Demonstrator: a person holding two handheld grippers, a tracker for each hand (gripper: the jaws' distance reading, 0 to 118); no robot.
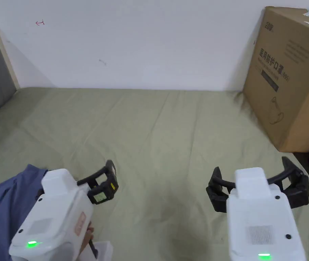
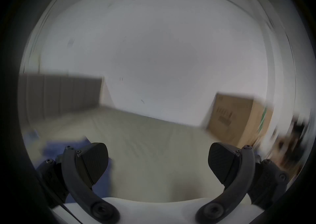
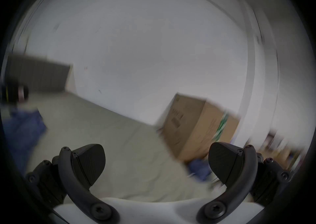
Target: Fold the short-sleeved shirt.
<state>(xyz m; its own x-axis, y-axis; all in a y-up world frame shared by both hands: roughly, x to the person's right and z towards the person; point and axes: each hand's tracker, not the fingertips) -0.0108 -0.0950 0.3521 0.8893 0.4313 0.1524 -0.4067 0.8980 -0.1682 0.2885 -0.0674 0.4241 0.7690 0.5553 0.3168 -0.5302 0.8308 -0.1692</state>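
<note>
Risk: both gripper views are blurred w/ motion, so a rushed grab could pinch the green bed sheet (image 1: pixel 157 136) along w/ the shirt, or bunch the cloth instead of catching an edge.

The blue shirt (image 1: pixel 0 207) lies crumpled at lower left of the head view, just beside and partly under the left tongs (image 1: pixel 97 185), well apart from the right tongs (image 1: pixel 257 187) at lower right. Both sets of tongs are spread apart, nothing btwn them. Cardboard box (image 1: pixel 289 78) sits upper right.
</note>
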